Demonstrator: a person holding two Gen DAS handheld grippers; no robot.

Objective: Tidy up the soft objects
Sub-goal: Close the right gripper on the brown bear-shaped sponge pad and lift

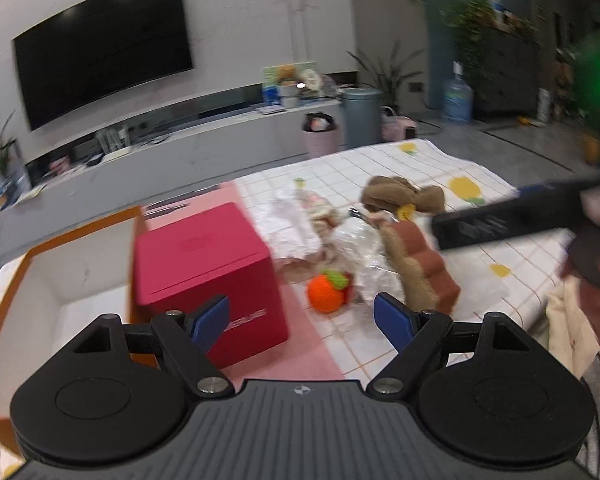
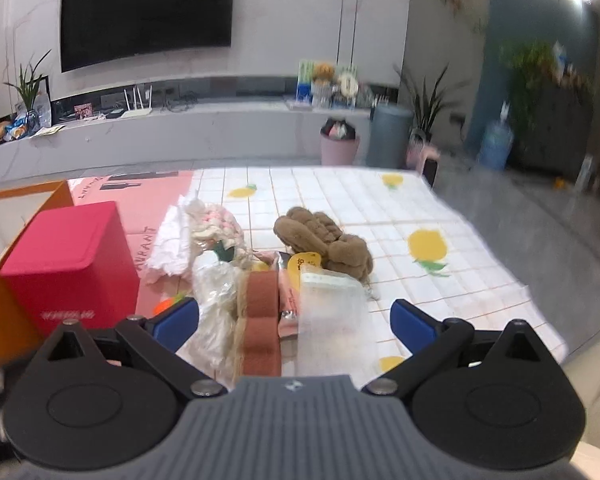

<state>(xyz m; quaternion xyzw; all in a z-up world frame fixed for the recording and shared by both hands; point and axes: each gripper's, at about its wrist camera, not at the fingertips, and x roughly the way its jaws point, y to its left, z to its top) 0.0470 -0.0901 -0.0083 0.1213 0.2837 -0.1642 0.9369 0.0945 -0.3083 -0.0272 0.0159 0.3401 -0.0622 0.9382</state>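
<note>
Clearly little had been sorted yet. The right gripper [image 2: 296,320] stood wide apart and held nothing, tilted down over the near end of the pile, its blue pads either side of a brown block toy [image 2: 260,320] and crinkled clear wrap [image 2: 332,304] without pressing them. The left gripper [image 1: 302,320] was likewise spread and empty, angled down toward an orange knit ball [image 1: 326,294] just beyond it, with a red box [image 1: 208,276] at its left pad. Farther out on the tiled surface [image 2: 440,208] lay a brown plush [image 2: 324,240] and a pale pink-and-white bundle [image 2: 212,228], all loose. An orange-walled bin [image 1: 40,304] beside the red box showed only its white inside, as far as could be seen. By my judgement every soft thing was left to gather.
</note>
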